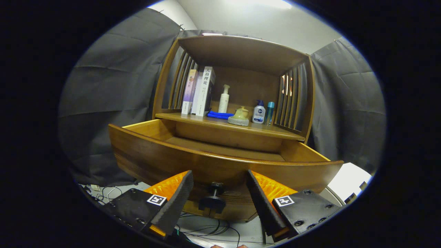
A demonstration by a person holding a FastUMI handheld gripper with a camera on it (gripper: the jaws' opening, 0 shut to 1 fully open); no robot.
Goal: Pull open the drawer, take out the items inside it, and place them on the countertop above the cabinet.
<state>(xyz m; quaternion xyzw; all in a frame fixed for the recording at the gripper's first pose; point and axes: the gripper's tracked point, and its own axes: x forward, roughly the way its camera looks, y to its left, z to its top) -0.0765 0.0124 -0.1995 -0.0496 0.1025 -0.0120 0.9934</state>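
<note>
Wooden drawer (220,165) is standing pulled out, its dark knob (213,199) sitting between the released gripper (220,193) fingers, untouched, its interior lying above and beyond that knob.

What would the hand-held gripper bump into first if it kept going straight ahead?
Probably the small dark round knob between the open hand-held gripper's fingers, then the brown wooden drawer front behind it; depth is unclear.

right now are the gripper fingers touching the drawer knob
Apart. The gripper view shows the gripper open, with the knob between its fingers and a clear gap on each side. The drawer is pulled out.
</note>
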